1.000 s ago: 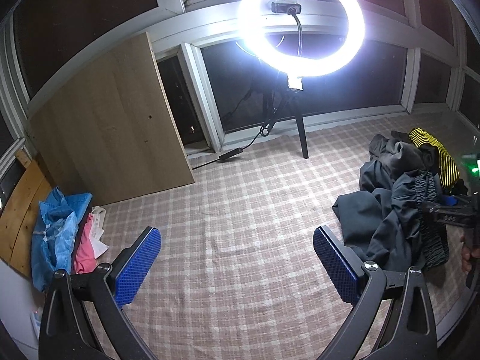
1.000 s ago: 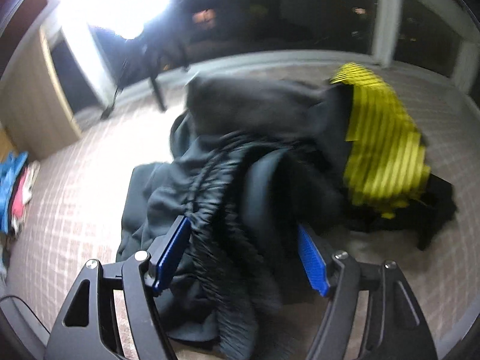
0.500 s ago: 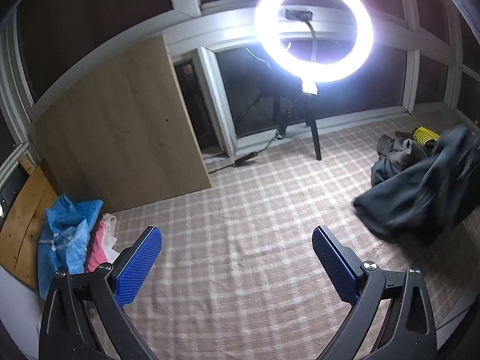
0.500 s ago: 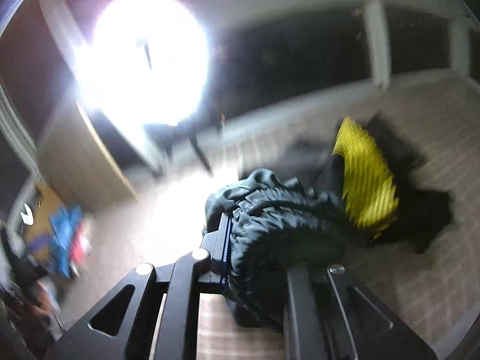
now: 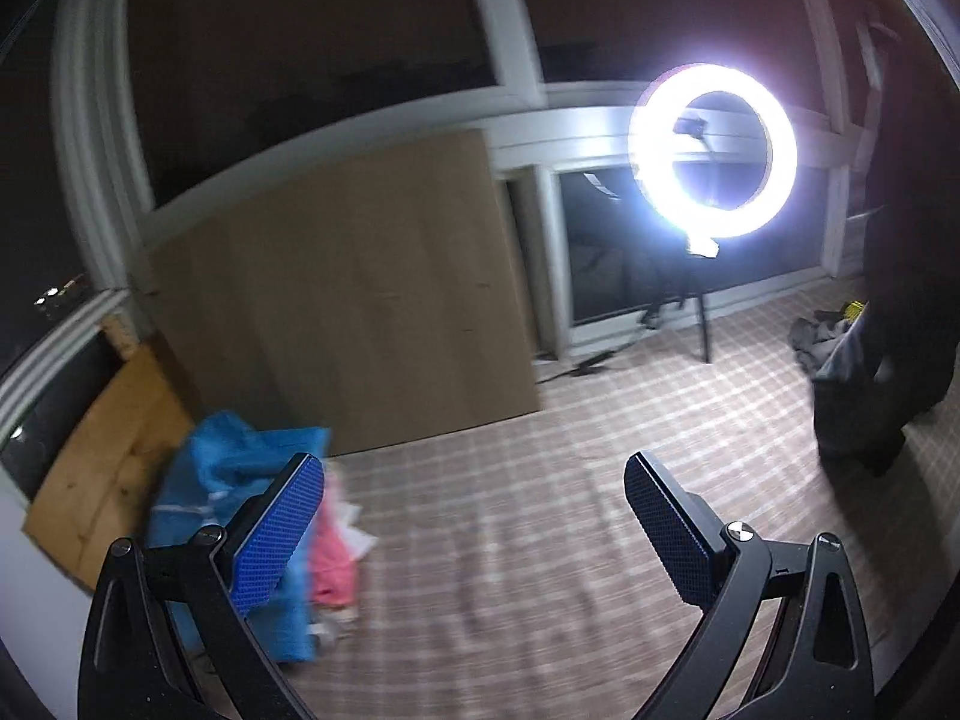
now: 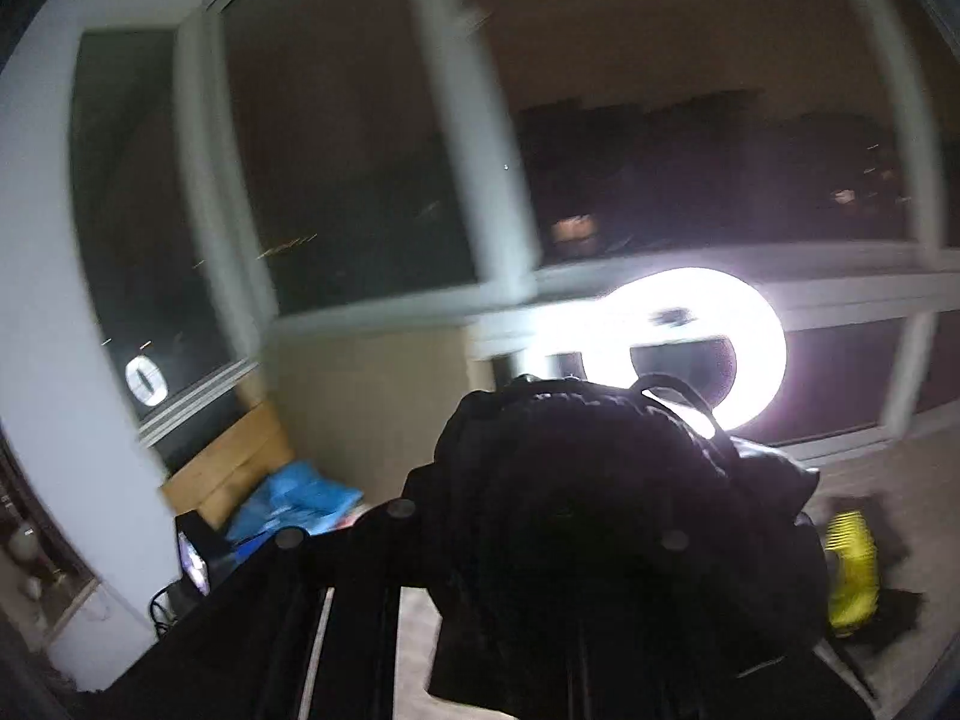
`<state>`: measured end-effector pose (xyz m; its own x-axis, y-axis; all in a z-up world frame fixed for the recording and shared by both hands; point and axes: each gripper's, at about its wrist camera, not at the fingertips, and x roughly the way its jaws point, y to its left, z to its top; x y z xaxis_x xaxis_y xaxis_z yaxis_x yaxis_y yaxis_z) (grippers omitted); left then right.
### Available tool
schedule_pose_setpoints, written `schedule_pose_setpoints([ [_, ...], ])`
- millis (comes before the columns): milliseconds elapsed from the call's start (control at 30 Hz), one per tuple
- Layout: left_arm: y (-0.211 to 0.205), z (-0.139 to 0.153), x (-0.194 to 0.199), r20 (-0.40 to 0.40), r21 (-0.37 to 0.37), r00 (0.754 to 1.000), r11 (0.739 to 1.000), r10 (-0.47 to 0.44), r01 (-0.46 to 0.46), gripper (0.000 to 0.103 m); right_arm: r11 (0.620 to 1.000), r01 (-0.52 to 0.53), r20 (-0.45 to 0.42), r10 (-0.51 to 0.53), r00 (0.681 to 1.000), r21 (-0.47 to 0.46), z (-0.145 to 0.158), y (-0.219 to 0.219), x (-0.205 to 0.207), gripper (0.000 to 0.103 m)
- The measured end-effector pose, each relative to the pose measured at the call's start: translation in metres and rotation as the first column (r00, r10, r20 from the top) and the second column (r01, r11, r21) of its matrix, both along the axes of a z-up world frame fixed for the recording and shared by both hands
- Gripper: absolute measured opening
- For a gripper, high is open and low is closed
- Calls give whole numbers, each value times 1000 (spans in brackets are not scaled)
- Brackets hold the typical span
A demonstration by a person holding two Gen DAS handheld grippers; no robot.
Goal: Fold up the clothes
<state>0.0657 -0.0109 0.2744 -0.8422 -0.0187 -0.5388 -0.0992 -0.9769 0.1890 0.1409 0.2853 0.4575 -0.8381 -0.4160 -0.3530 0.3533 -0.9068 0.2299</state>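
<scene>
My left gripper point(image 5: 474, 516) is nearest in its own view, jaws spread wide with nothing between the blue pads point(image 5: 273, 534). It looks over the checked mat point(image 5: 540, 540), which runs bare from six o'clock to the middle of the frame, the widest free room I have.

My right gripper point(image 6: 540, 540) is clamped tight on a bunched dark garment point(image 6: 600, 510), which fills the lower centre of the right wrist view and hides the fingers almost completely. In the left wrist view the same dark garment point(image 5: 888, 360) hangs at three o'clock, its lower hem just above the mat.

I can make out no bins or baskets. At eight o'clock in the left view a blue cloth point(image 5: 240, 468) lies on the mat's edge with a pink piece point(image 5: 333, 564) just beside it, partly hidden behind my left finger. Behind them, at nine o'clock, a light wooden board point(image 5: 108, 456) leans against the window base.

Farther off, a large brown panel point(image 5: 360, 300) stands against the window frame from ten to twelve o'clock, closing that side. The rest of the clothes pile point(image 5: 822, 336) lies at the mat's far edge at three o'clock, with a bit of yellow striped cloth point(image 5: 853, 307) showing; in the right view that yellow striped cloth point(image 6: 852, 576) sits at four o'clock.

Beyond it a ring light point(image 5: 713, 150) on its stand glares at one o'clock, before the dark windows point(image 5: 300, 60).
</scene>
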Motion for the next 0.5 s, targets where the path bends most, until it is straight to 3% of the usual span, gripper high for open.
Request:
schedule_pose_setpoints([
  [67,-29,-5,6,4,-9,999,999,37,-37,101,998,-67,64,68,996,-14,-18,-58,-22,11],
  [133,-57,-12,10,17,-18,997,997,78,-77,101,984,-168,192,177,965,-64,-55,-116,-43,16],
  [200,-83,-25,12,54,-23,991,993,119,-118,101,970,-236,370,243,897,-65,-103,-155,-60,29],
  [267,-110,-39,15,92,-30,983,987,160,-157,101,951,-301,532,295,794,-78,-150,-194,-76,29],
  [300,-120,-49,16,116,-32,979,985,170,-168,101,949,-304,557,294,777,-78,-166,-199,-67,29],
  [367,-128,-66,18,163,-37,973,987,162,-158,101,963,-264,583,248,774,-59,-198,-188,-75,30],
  [467,-128,-95,19,245,-39,962,992,123,-117,101,988,-133,593,61,803,78,-231,-133,-90,52],
  [500,-121,-105,19,273,-28,957,996,93,-89,101,988,-82,590,-12,808,132,-242,-117,-95,55],
])
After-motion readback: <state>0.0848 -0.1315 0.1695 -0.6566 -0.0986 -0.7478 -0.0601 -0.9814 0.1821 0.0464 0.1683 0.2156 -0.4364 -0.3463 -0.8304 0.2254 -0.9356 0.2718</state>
